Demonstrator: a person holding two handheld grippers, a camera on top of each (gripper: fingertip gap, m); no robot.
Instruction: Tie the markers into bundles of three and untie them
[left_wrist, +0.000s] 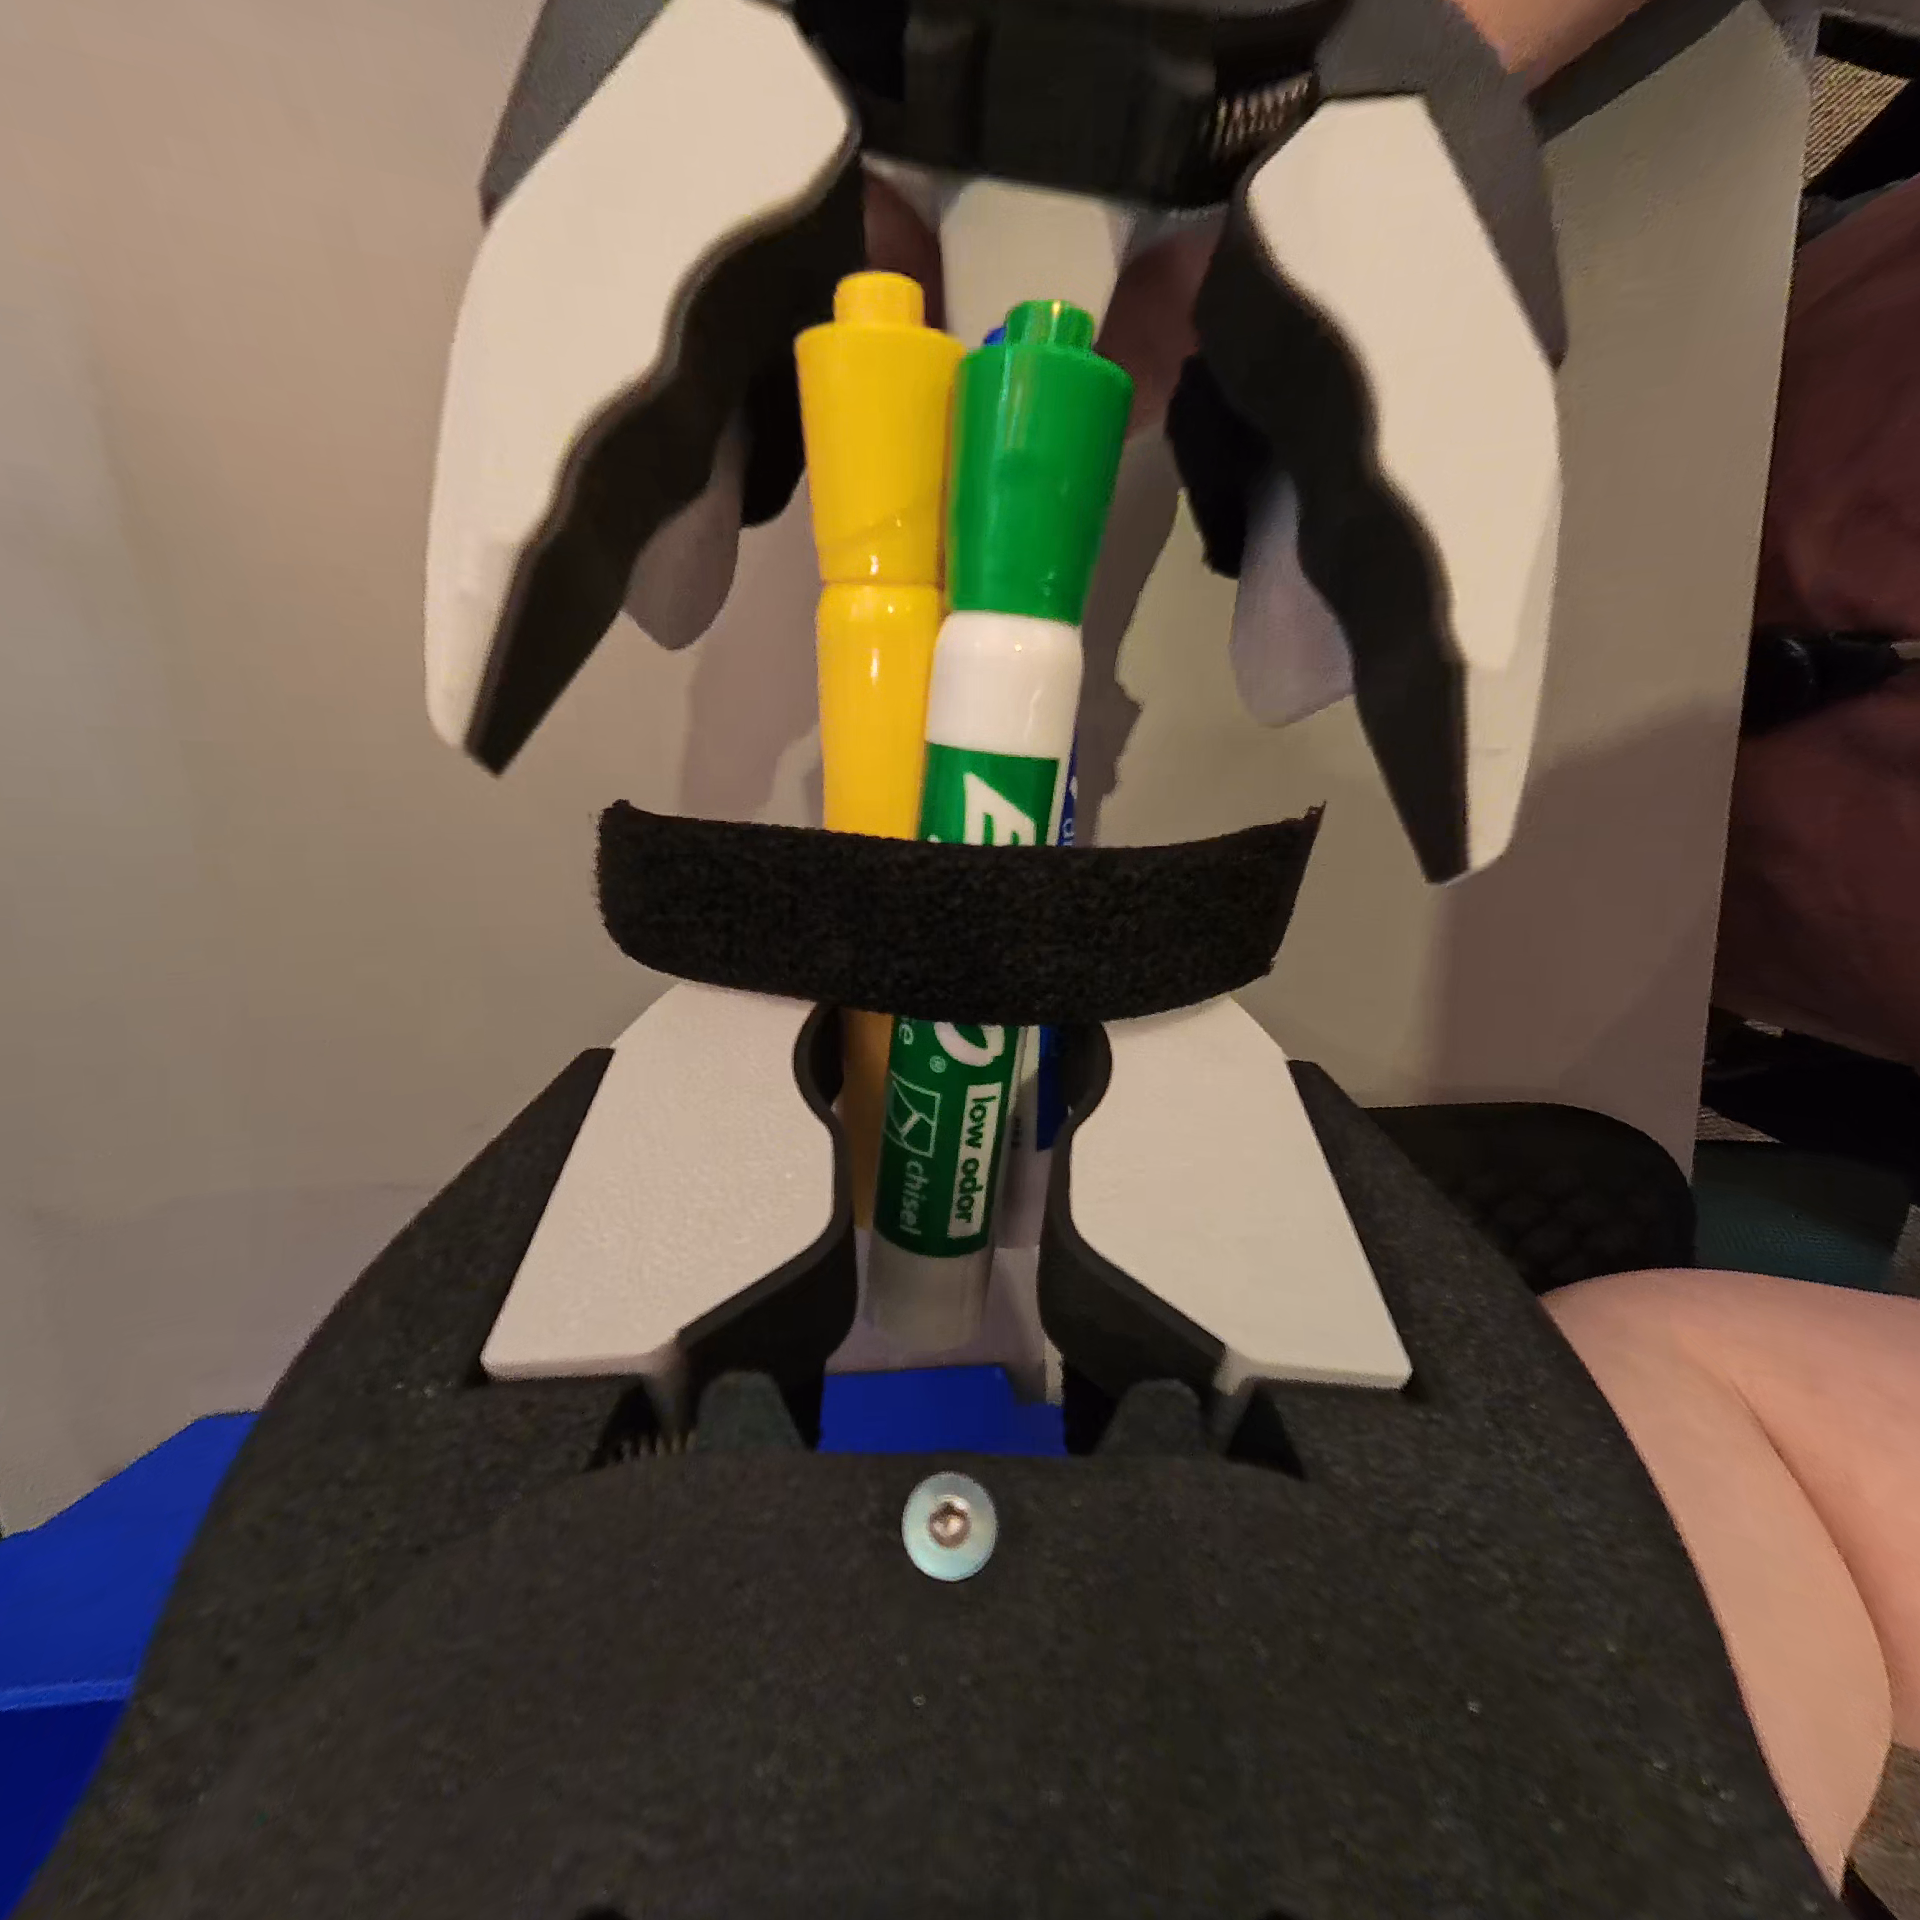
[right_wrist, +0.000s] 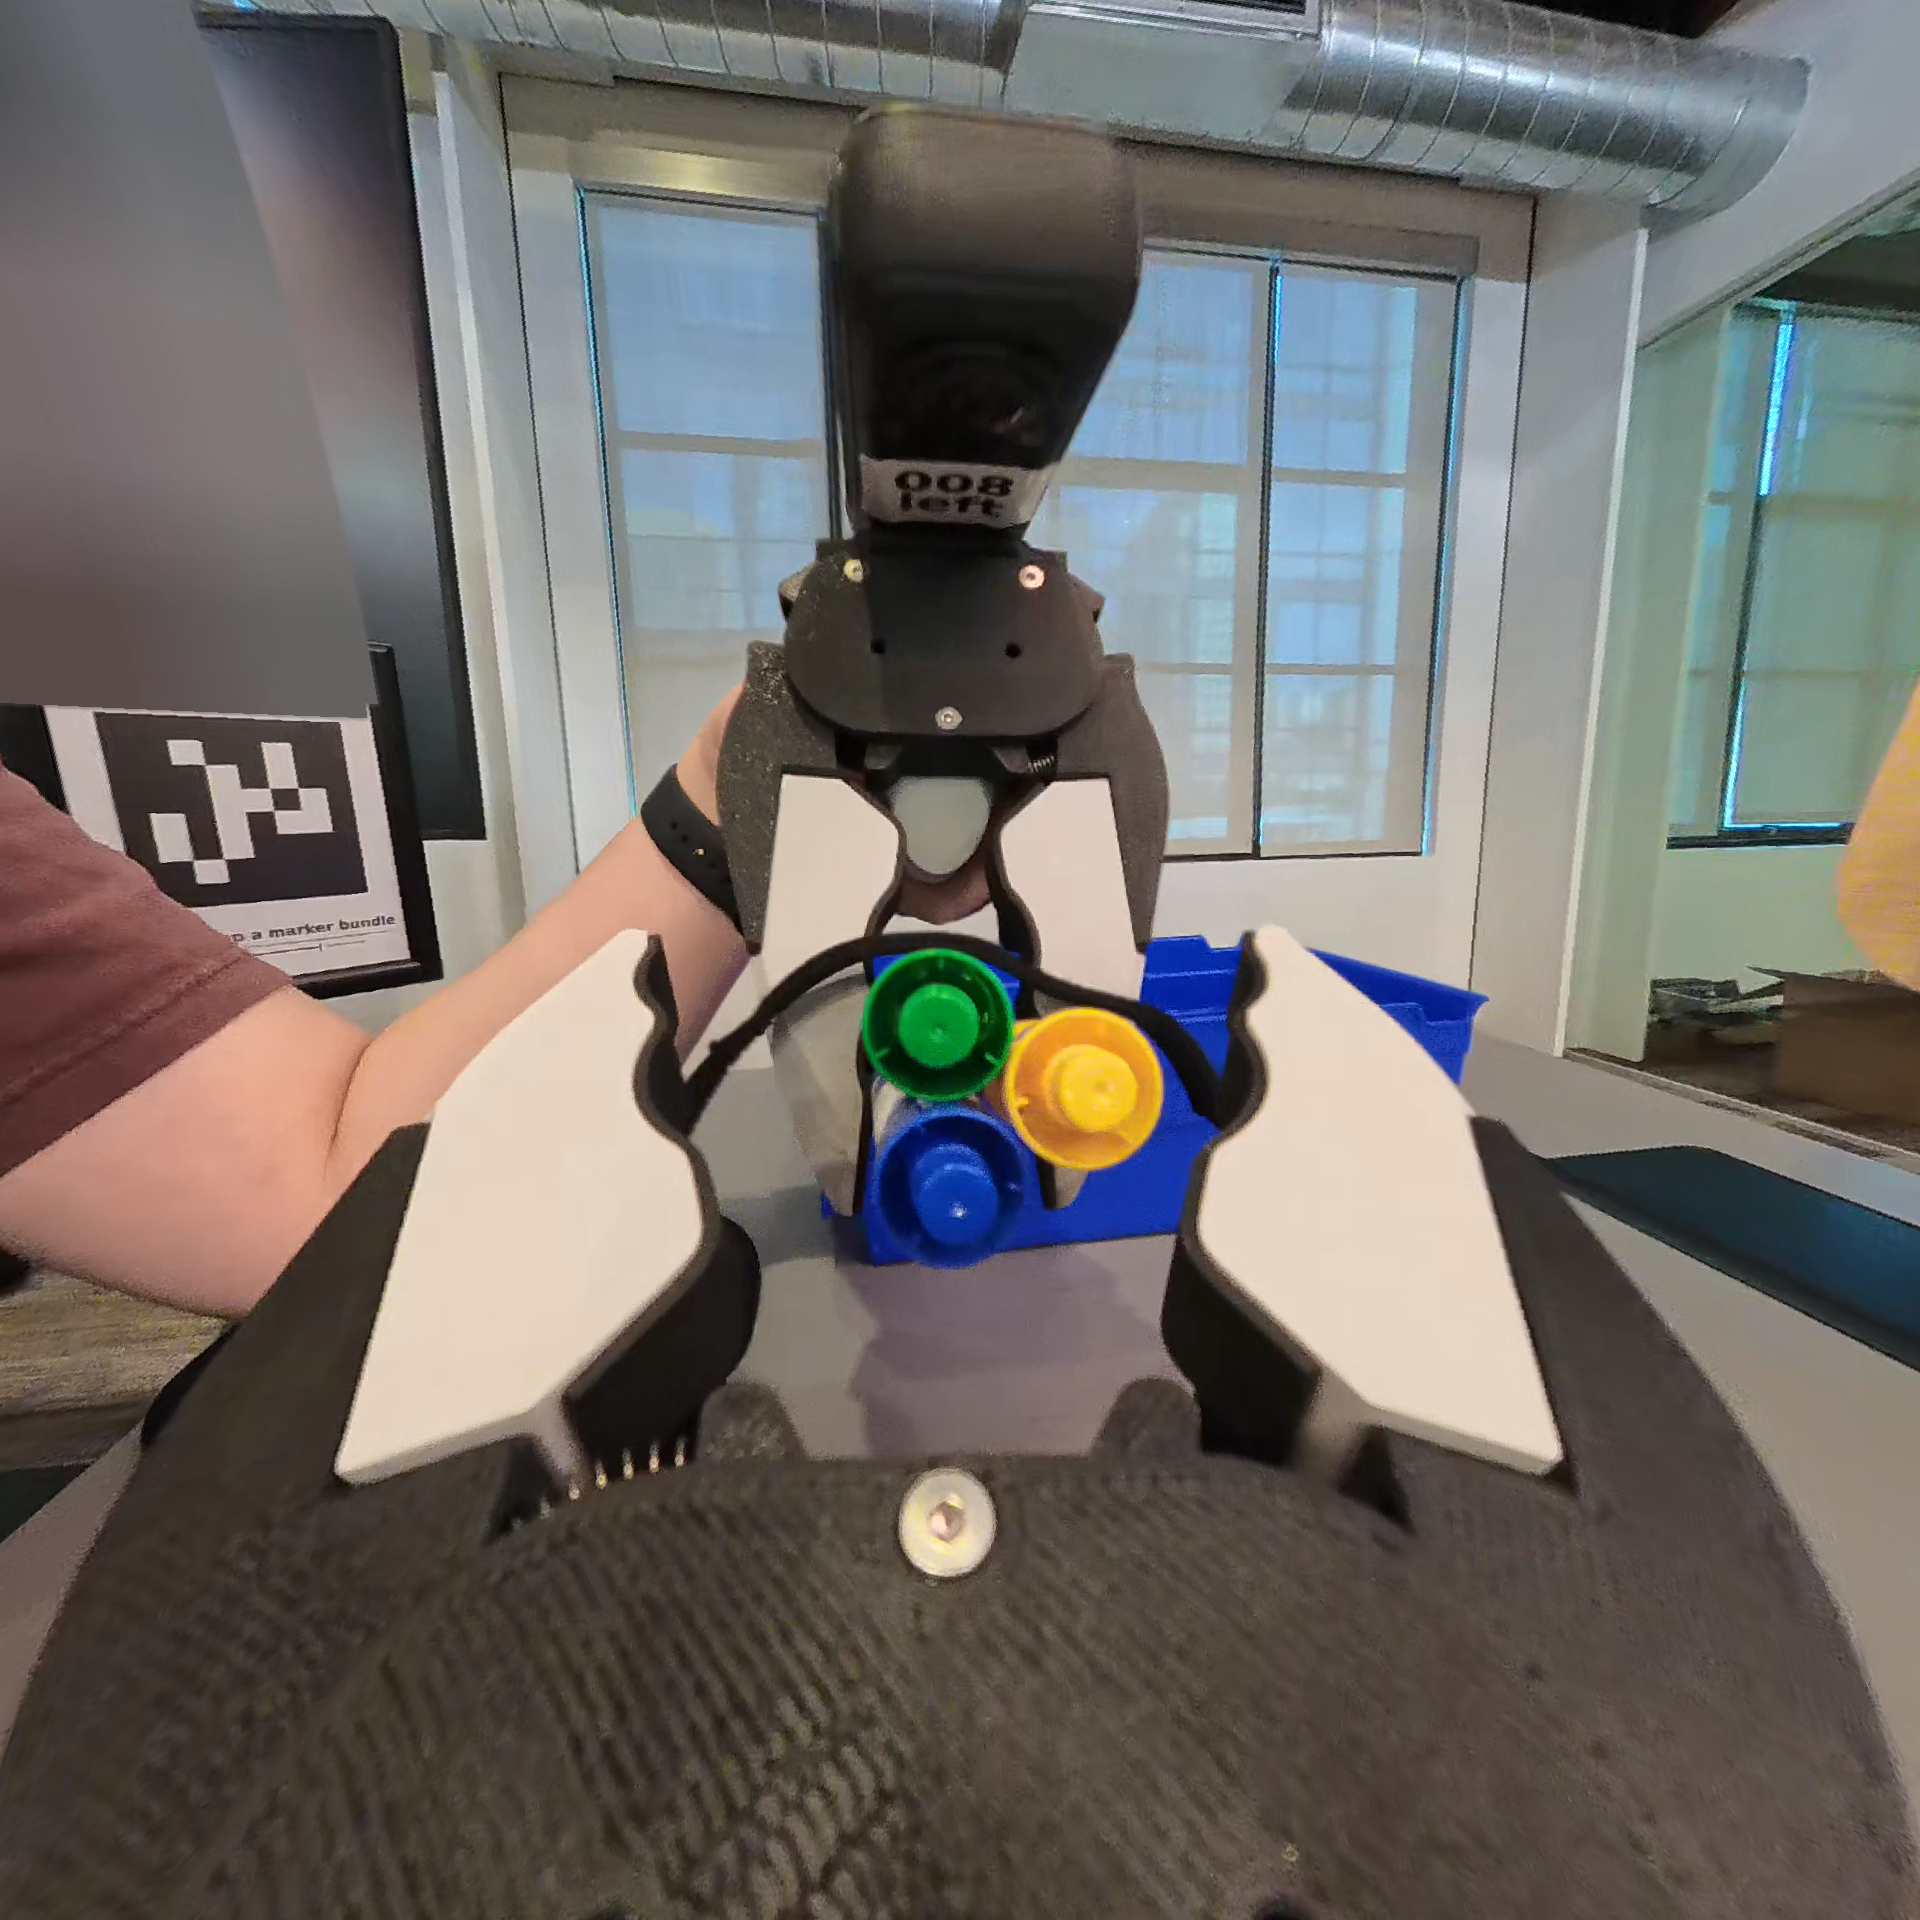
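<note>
The left gripper (left_wrist: 951, 1091) is clamped on a bundle of three markers, its white-faced fingers (left_wrist: 717, 1174) pressed in against the barrels low down, so the markers stick straight out ahead of it, caps away from its camera. Seen from that side, the yellow marker (left_wrist: 873, 582) sits left of the green marker (left_wrist: 1023, 582), the two touching along their length, and only a thin strip of the blue marker (left_wrist: 1072, 790) peeps out behind the green one. A black hook-and-loop strap (left_wrist: 951, 909) curves across the front of the barrels just above the closed fingertips; its two ends stand out free to either side and are not fastened to each other. Facing it, the right gripper (left_wrist: 971, 821) is spread wide, one finger on each side of the caps, holding nothing and touching neither markers nor strap. From the right wrist view the three caps point at the lens: green cap (right_wrist: 937, 1023) on top, yellow cap (right_wrist: 1083, 1086) beside it, blue cap (right_wrist: 951, 1195) below. A blue plastic bin (right_wrist: 1351, 1023) sits on the grey table (right_wrist: 1714, 1382) behind the bundle. The person's forearm (right_wrist: 416, 1101), with a black wristband (right_wrist: 686, 842), reaches in to the left gripper.
</note>
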